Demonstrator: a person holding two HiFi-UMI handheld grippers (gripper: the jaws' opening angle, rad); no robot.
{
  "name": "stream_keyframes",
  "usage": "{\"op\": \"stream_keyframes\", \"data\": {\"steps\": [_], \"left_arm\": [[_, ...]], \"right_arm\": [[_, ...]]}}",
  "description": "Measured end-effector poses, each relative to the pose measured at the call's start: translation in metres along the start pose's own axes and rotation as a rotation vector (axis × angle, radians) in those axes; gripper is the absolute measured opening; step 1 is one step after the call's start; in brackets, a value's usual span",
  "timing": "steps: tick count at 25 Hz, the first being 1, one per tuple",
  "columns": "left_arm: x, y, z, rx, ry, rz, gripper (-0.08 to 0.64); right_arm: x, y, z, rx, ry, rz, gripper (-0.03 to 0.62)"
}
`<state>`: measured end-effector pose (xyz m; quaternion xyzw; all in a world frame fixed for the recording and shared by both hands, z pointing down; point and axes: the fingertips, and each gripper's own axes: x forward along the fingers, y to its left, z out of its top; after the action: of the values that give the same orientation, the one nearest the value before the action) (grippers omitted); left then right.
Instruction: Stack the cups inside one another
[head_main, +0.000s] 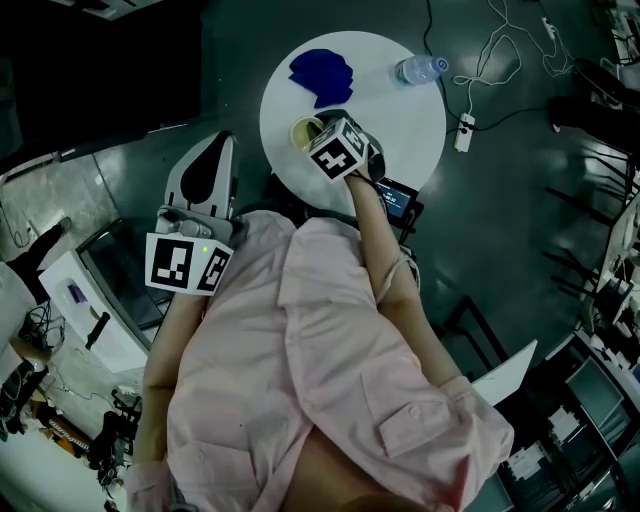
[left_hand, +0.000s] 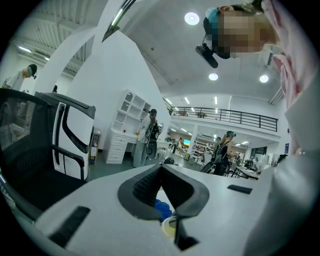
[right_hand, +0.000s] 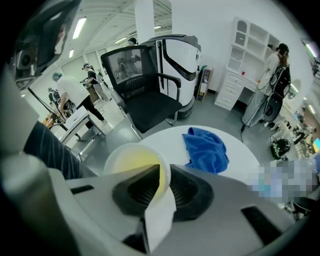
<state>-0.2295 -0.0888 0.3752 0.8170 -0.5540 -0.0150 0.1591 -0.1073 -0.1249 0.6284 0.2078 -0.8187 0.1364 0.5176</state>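
Note:
A pale yellow cup (head_main: 303, 133) stands at the near edge of the round white table (head_main: 405, 120). My right gripper (head_main: 325, 135) points steeply down at it. In the right gripper view the cup (right_hand: 131, 165) has its thin wall clamped between the two dark pads, so the right gripper (right_hand: 165, 172) is shut on the cup's rim. My left gripper (head_main: 222, 142) hangs off the table to the left, over the dark floor. Seen in its own view, the left gripper (left_hand: 162, 169) has its tips touching and holds nothing; the cup's rim (left_hand: 169, 227) shows below them.
A crumpled blue cloth (head_main: 322, 75) lies at the table's far side, with a plastic water bottle (head_main: 420, 69) to its right. A power strip with cables (head_main: 463, 132) lies on the floor. A black office chair (right_hand: 142, 90) stands beyond the table.

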Motion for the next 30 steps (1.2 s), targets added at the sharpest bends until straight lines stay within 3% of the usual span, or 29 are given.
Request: {"op": "stream_keyframes", "data": {"steps": [3,5,30], "left_arm": [[0.0,0.001,-0.001,-0.001,-0.001,-0.001,0.009],[0.0,0.001,0.0,-0.002,-0.001,-0.003,0.009],[-0.003,-0.001,0.001,0.0,-0.006,0.004,0.009]], "right_arm": [[0.001,0.001,0.001,-0.002,-0.005,0.001,0.059],[0.002,0.001,0.001,0.003,-0.003,-0.001,0.146],[-0.005,-0.011,0.003,0.064,-0.046,-0.041,0.187]]}}
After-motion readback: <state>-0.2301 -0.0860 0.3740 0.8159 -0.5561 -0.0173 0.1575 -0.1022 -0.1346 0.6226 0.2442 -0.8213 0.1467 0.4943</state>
